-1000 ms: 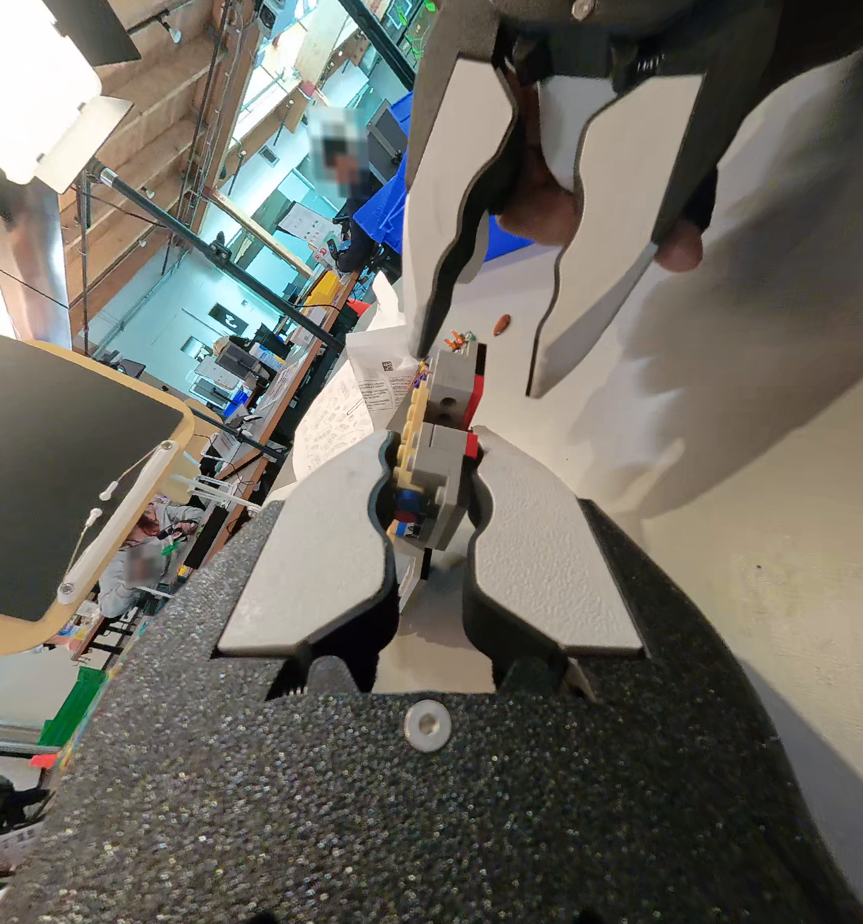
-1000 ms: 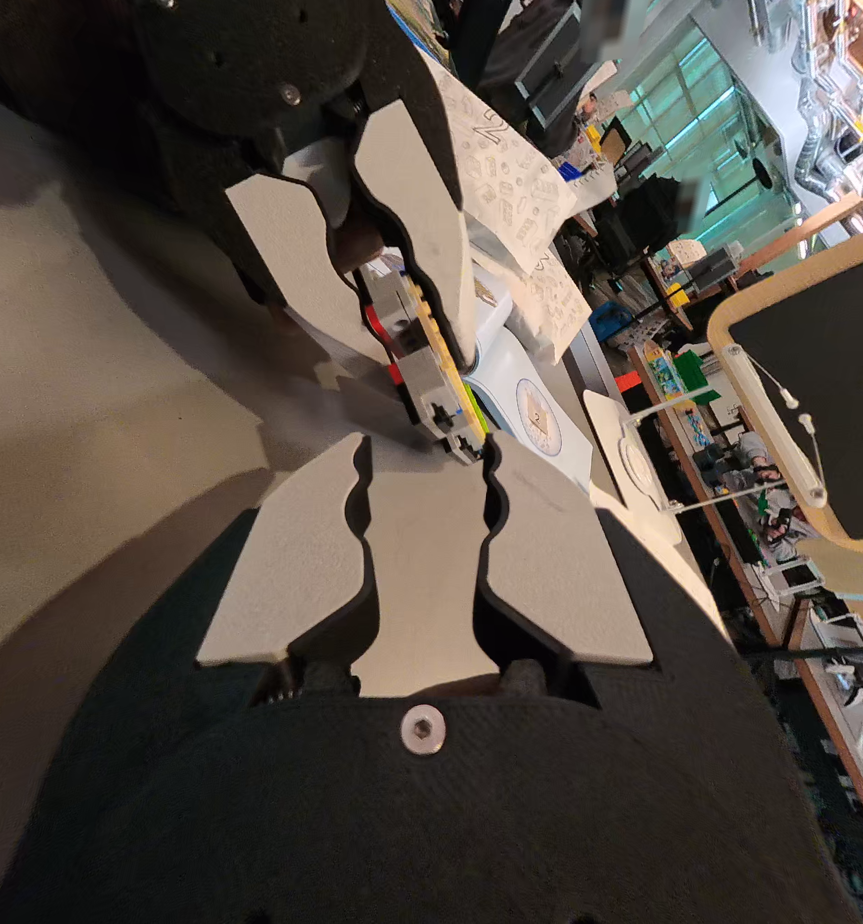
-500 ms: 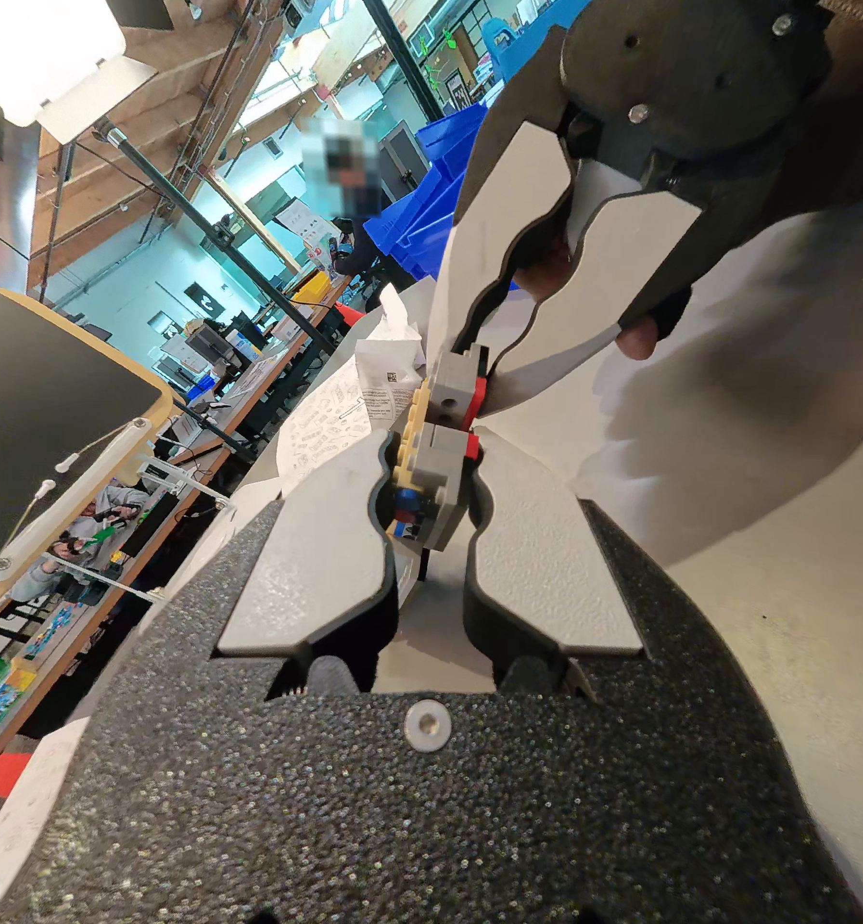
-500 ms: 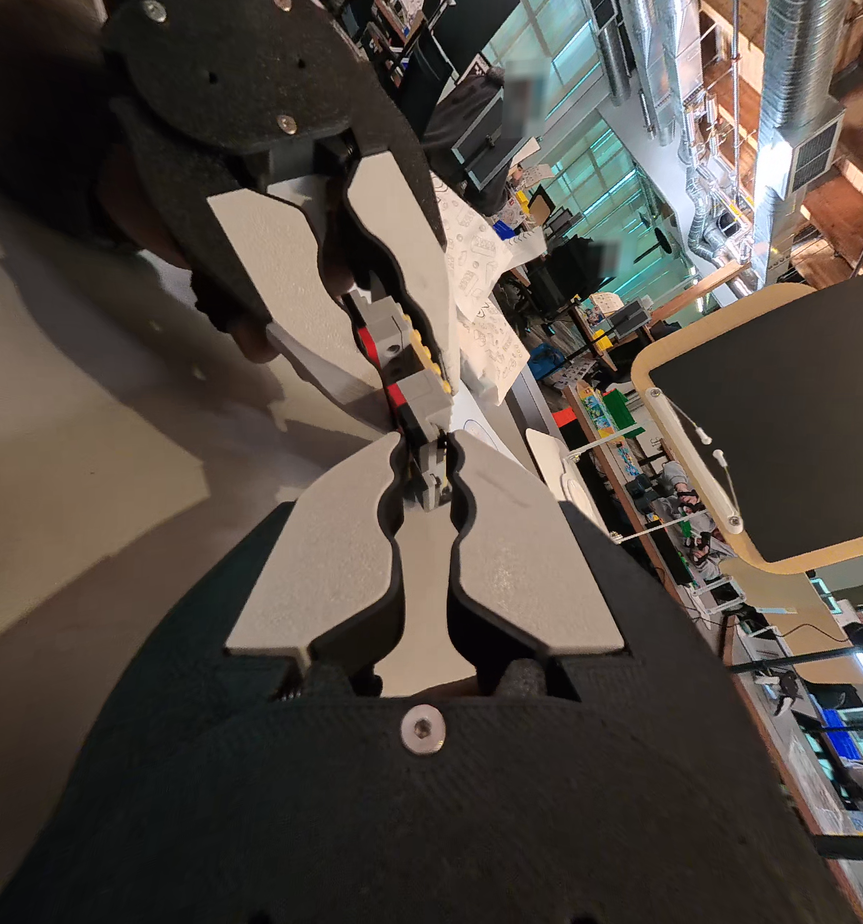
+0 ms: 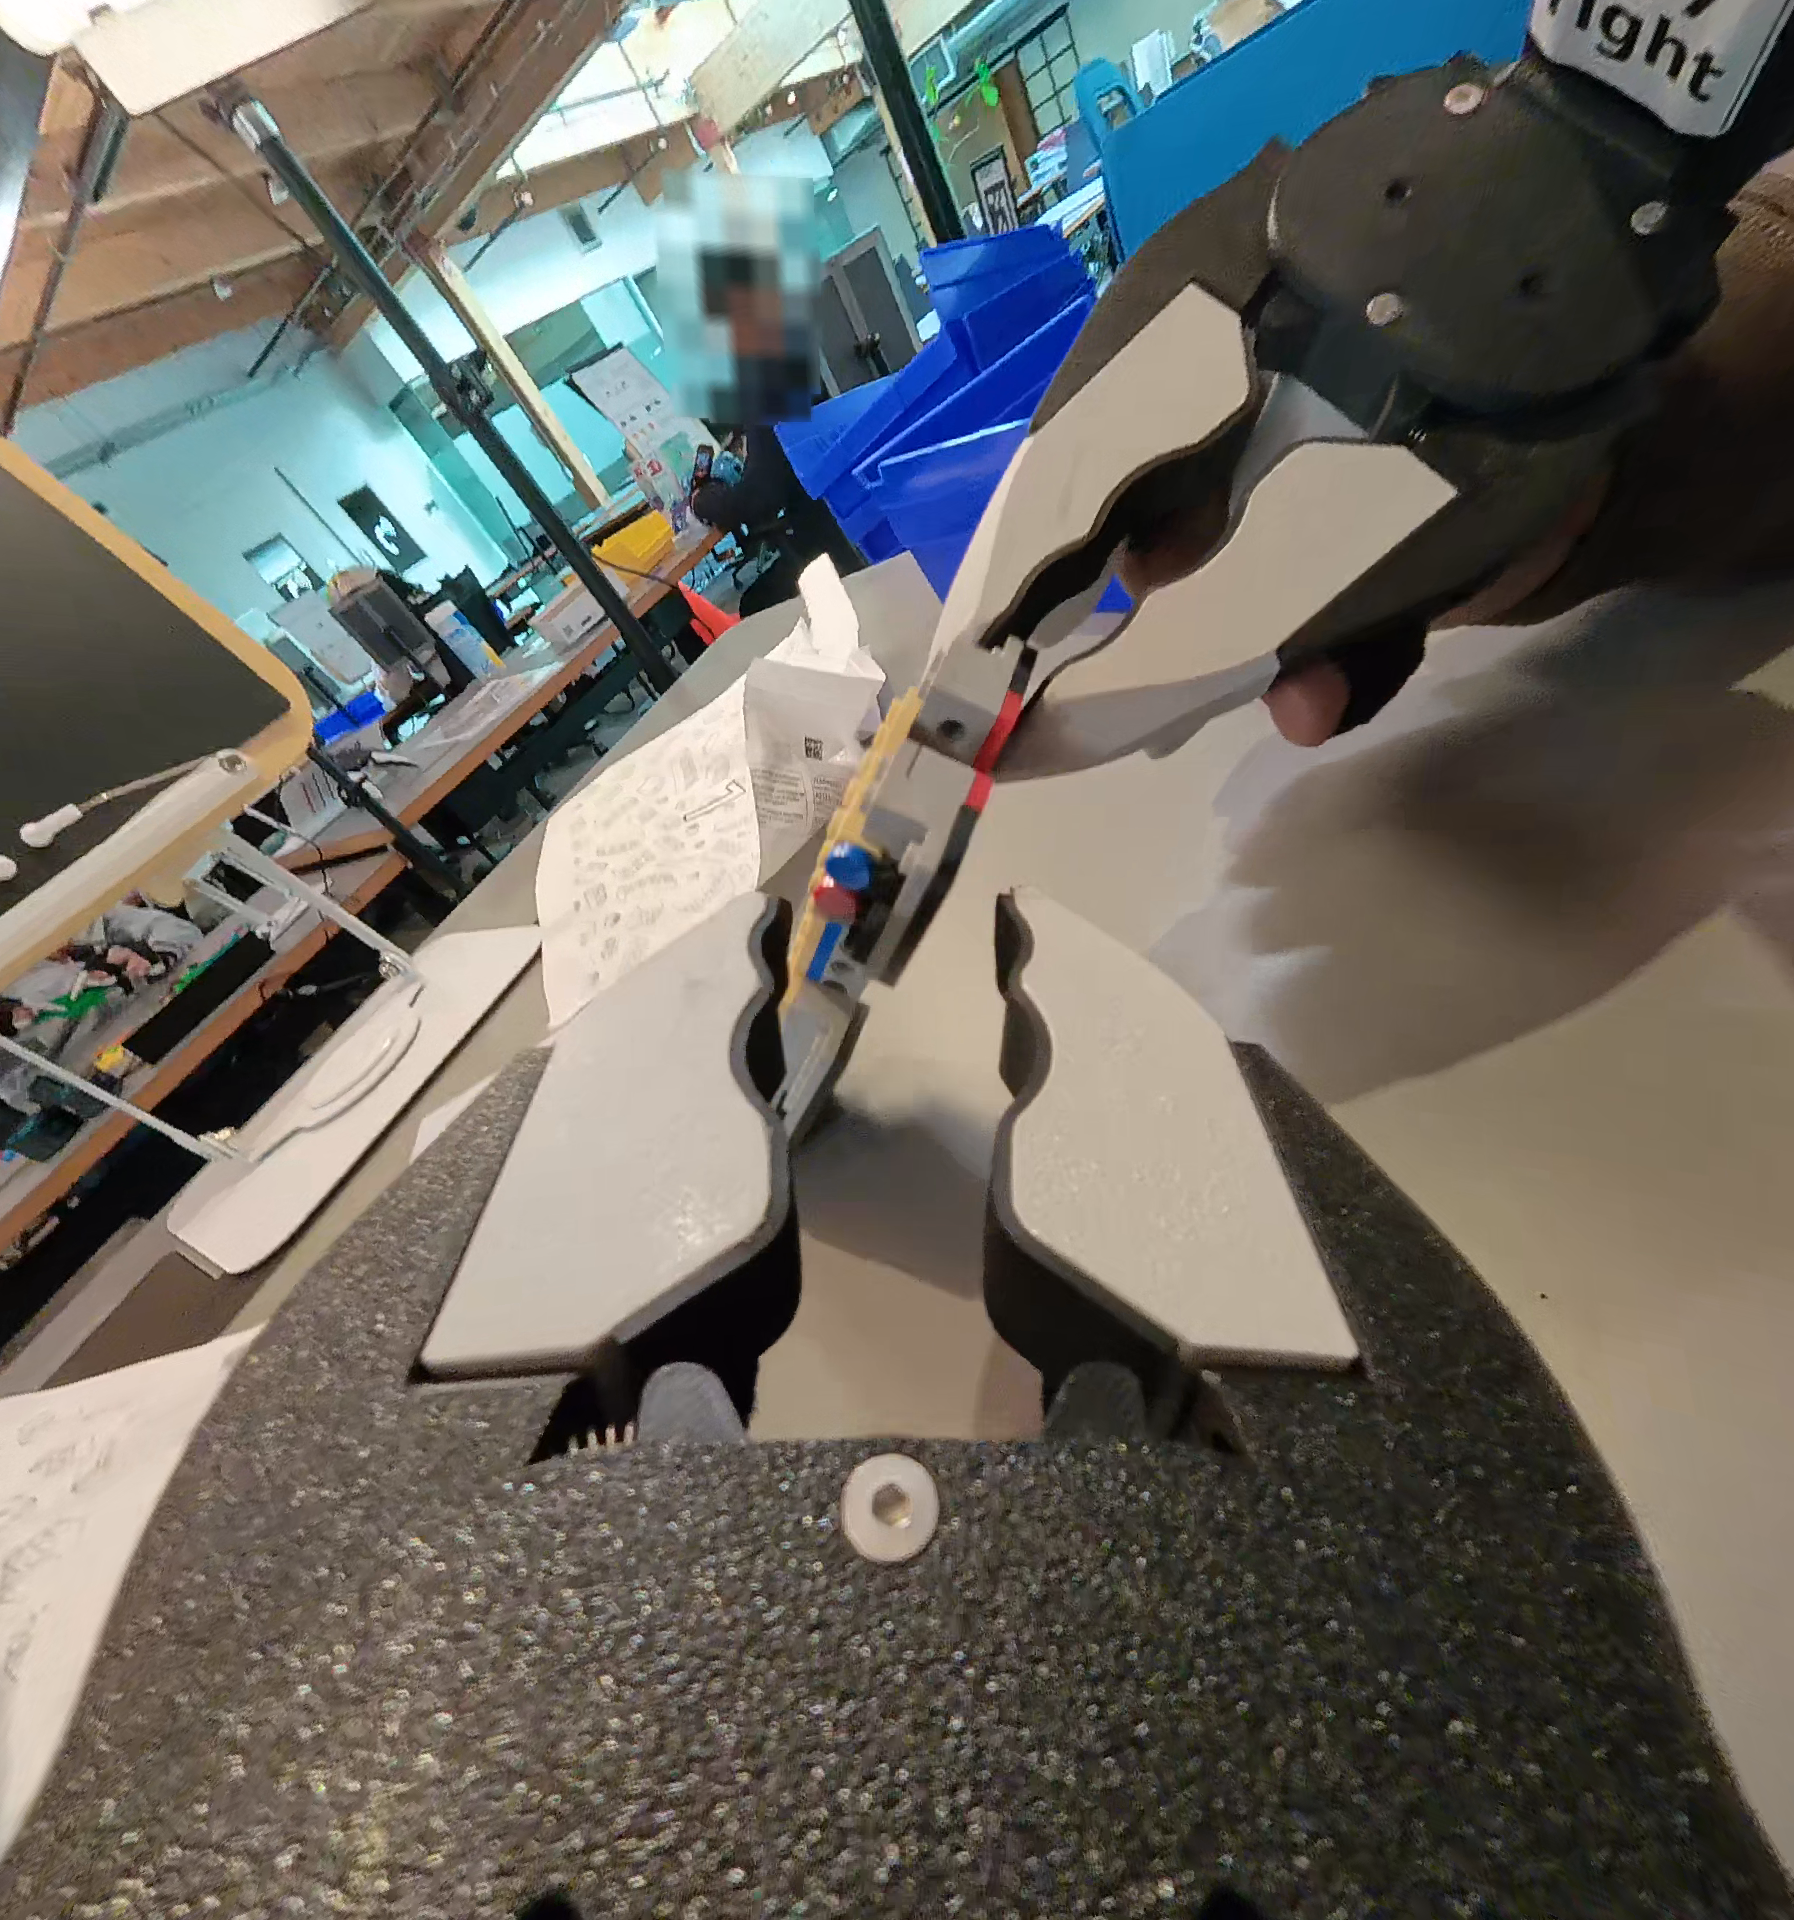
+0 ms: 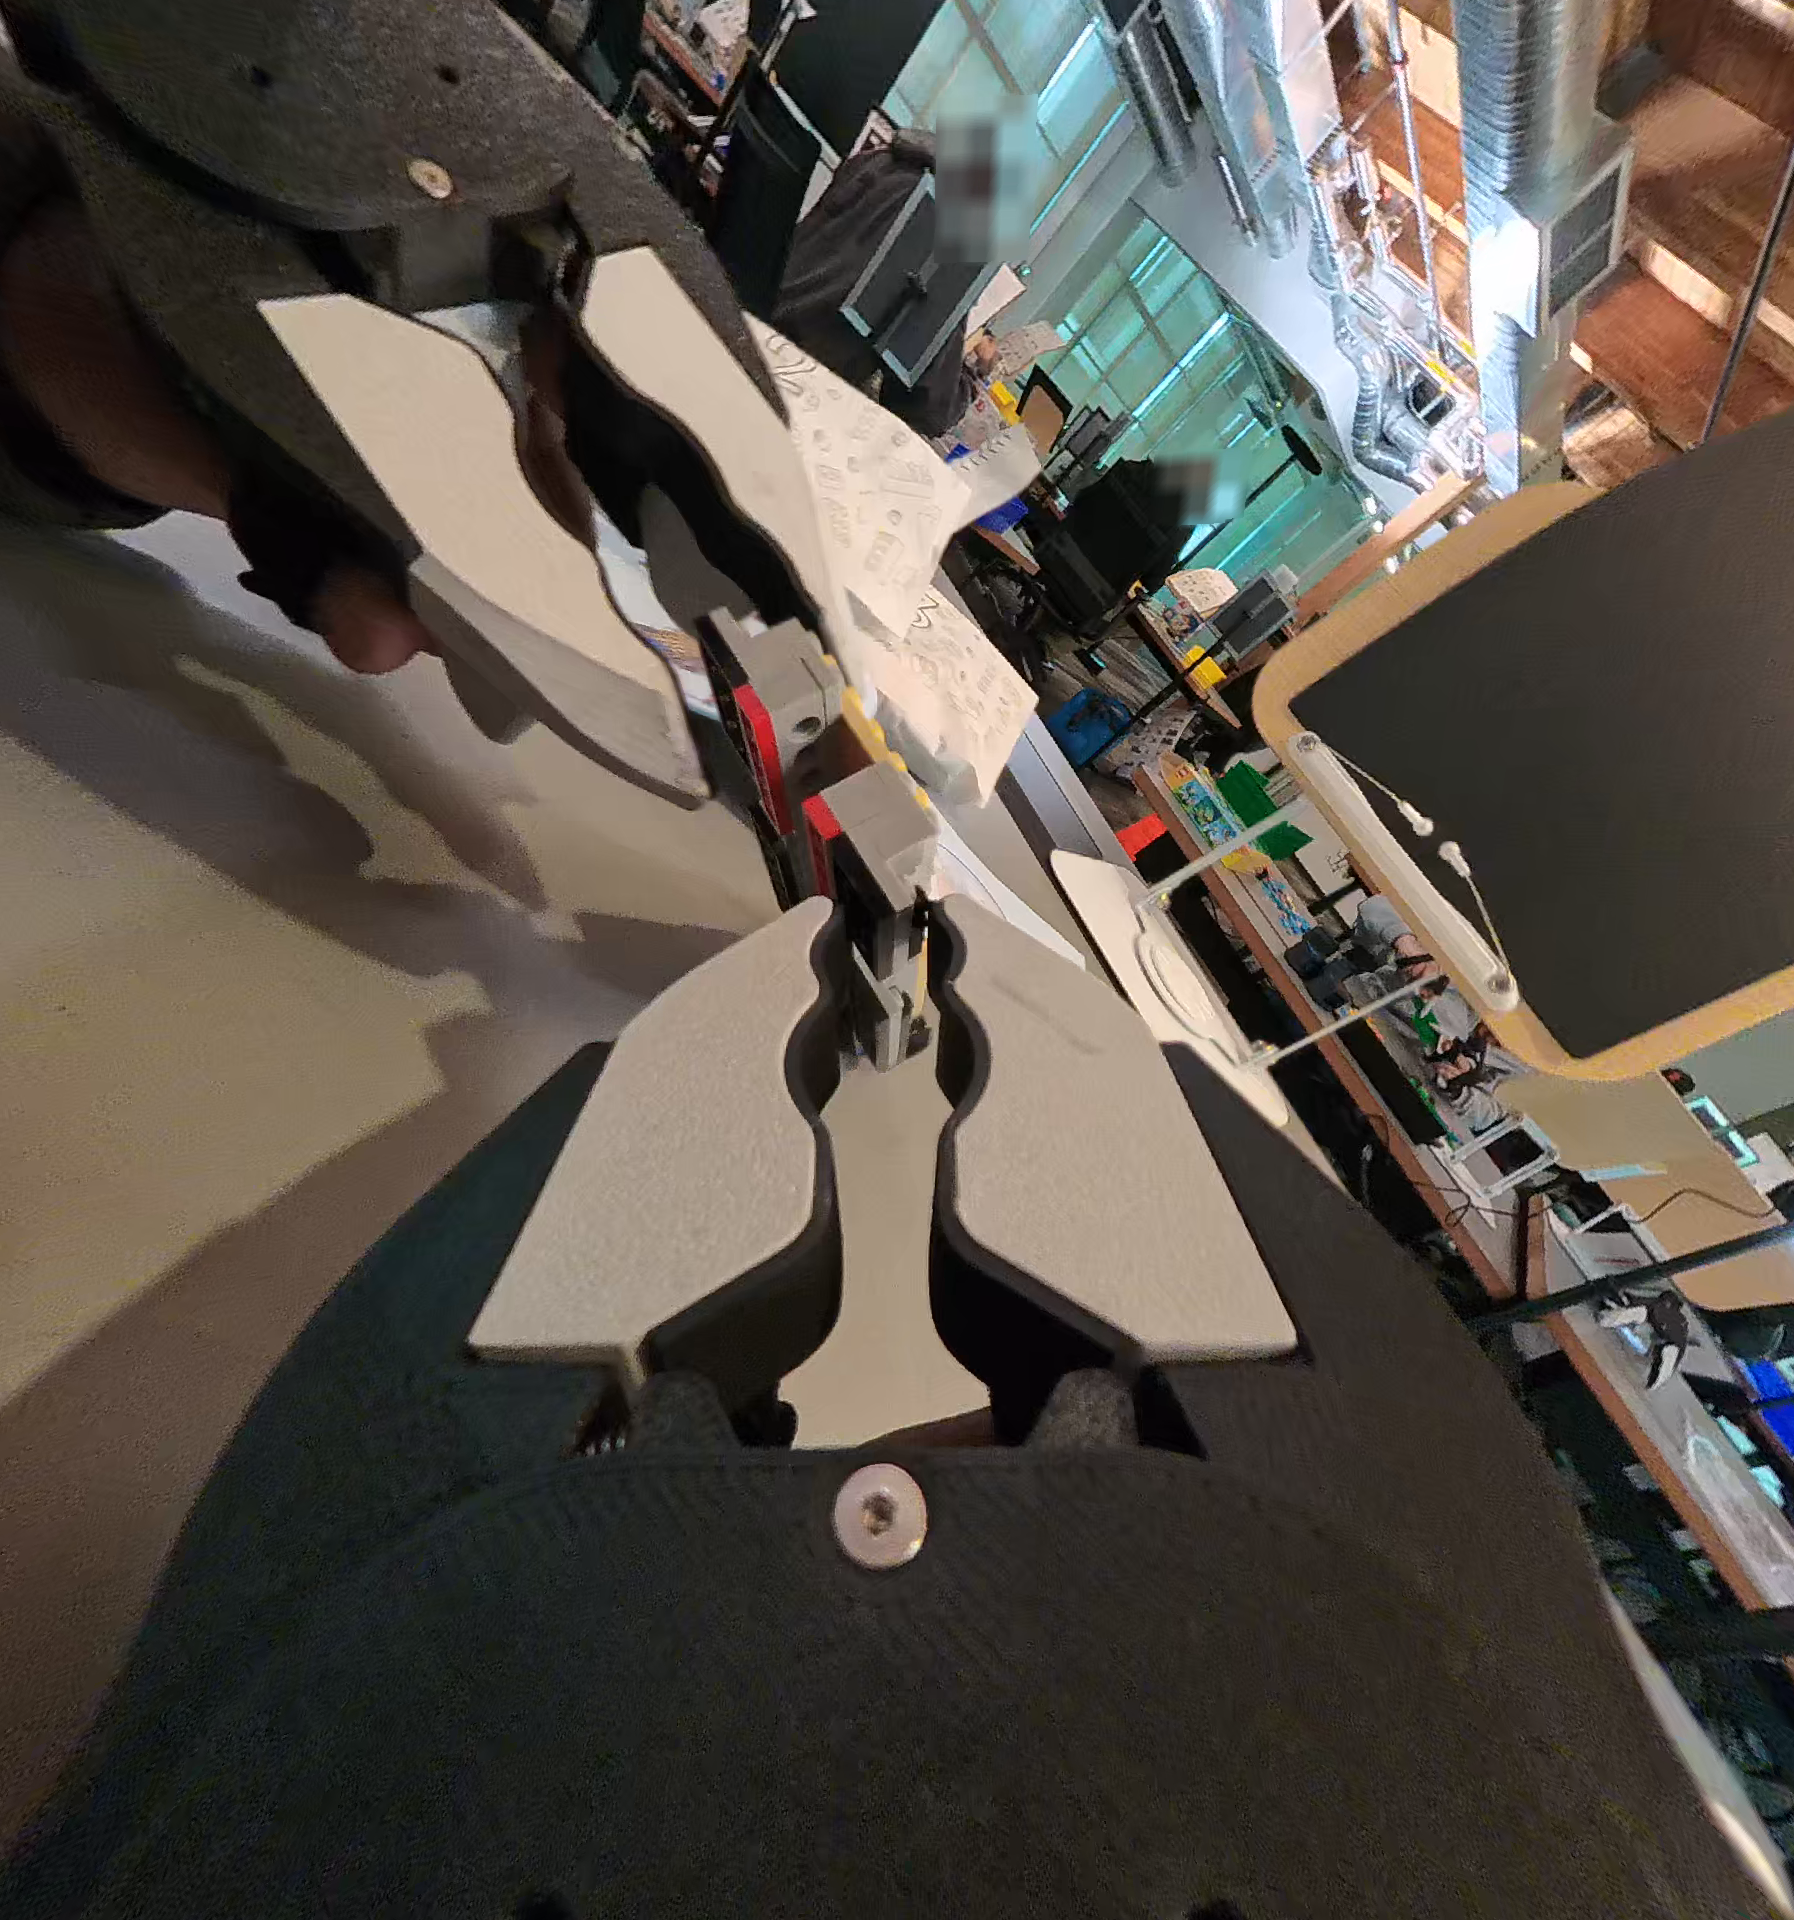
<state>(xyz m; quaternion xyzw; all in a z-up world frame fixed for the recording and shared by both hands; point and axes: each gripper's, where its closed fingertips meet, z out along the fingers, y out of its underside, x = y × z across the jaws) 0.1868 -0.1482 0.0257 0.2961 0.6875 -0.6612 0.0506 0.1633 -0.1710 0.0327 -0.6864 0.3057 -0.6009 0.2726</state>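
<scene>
Grey brick model (image 5: 877, 831), one only: clamped by right claw (image 6: 885, 987); slack against one pad of gaping left claw (image 5: 882, 935); blue and red studs seen solely from left wrist.

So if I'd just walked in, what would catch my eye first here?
Probably the toy-brick assembly, grey with yellow, red and blue bits, held in mid-air between two grippers. The right gripper pinches one end of it, while the left gripper stands open around the other end. Behind them, printed paper sheets lie on the pale table.
</scene>
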